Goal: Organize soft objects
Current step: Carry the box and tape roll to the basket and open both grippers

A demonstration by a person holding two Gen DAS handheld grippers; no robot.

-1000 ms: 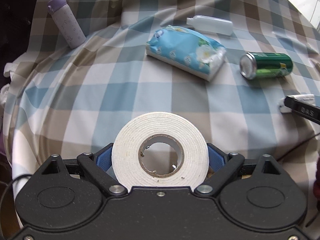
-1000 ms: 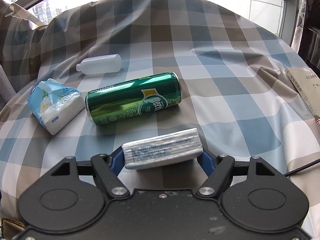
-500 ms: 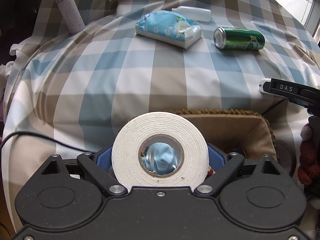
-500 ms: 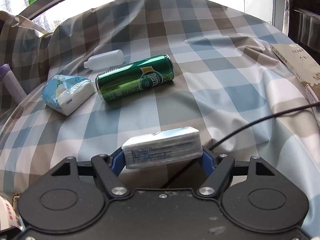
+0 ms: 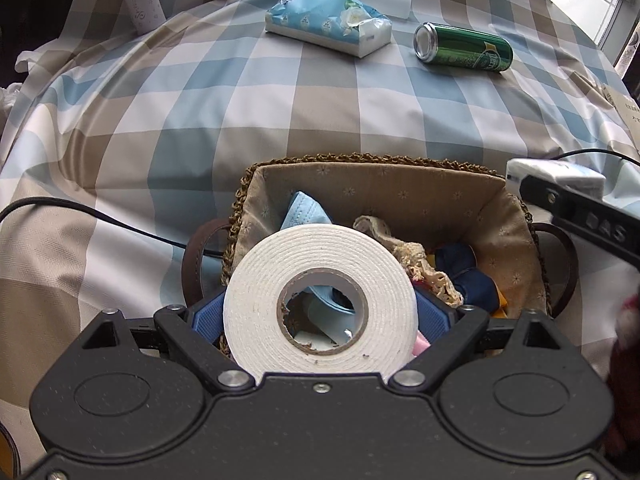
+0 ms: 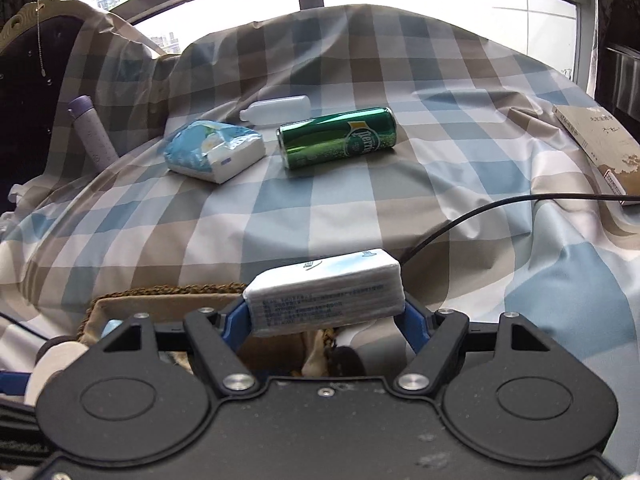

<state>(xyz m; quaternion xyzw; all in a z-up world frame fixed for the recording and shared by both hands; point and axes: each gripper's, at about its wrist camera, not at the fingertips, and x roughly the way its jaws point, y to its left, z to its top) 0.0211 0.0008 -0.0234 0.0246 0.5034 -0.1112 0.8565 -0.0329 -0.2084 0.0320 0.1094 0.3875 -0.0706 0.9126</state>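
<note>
On the checked cloth (image 5: 320, 120) sits a lined basket (image 5: 400, 184), above which the left tongs (image 5: 320, 312) clamp a white tape roll (image 5: 256, 304) and the right tongs (image 6: 326, 314) grip a tissue pack (image 6: 324, 288).

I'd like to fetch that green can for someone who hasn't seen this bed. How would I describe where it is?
On the checked cloth, look at the far cluster of loose things. The green can lies on its side there, between a blue tissue pack and an empty stretch of cloth, just in front of a white bottle. It is the only shiny metal item.
</note>
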